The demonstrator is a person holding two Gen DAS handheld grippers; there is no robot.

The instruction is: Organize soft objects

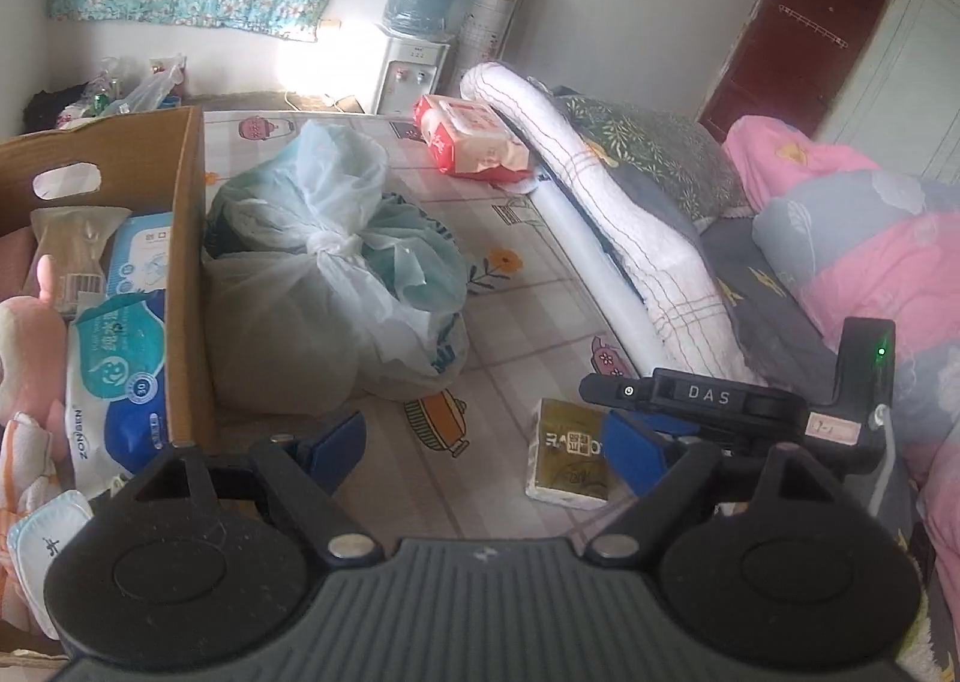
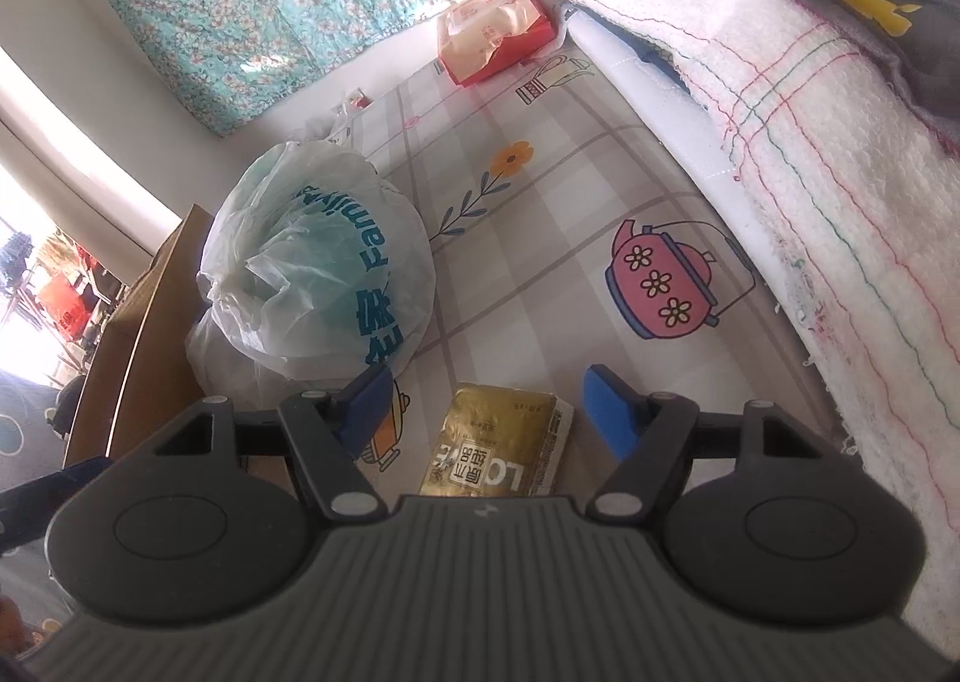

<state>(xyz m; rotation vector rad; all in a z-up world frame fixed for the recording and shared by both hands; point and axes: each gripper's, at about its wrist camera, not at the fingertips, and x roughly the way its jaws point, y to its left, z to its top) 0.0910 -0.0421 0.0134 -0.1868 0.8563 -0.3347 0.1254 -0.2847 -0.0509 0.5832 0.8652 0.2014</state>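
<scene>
Down on the patterned floor mat (image 2: 540, 190) lies a small gold tissue pack (image 2: 501, 442), right between the blue fingers of the right gripper (image 2: 486, 412). Its jaws stand apart and the pads do not touch the pack. The pack has printed letters, but they are upside down and hard to read.

Just beside it sits a tied plastic bag (image 2: 318, 268) with blue-green writing that starts with "Fam". A red and white tissue pack (image 2: 498, 27) lies farther off, near the edge of the bed (image 2: 840, 172).

Only the left wrist view shows inside the cardboard box (image 1: 186, 274). It holds a blue wipes pack (image 1: 123, 376) with "ZONSEN" on its side, another pale blue pack, a pink plush toy (image 1: 27, 346) and a striped cloth. This view also shows a water dispenser (image 1: 414, 63) by the wall and pink bedding. The left gripper (image 1: 480, 448) hangs with its jaws wide apart and nothing in them. The other tool in this view says "DAS" on top.
</scene>
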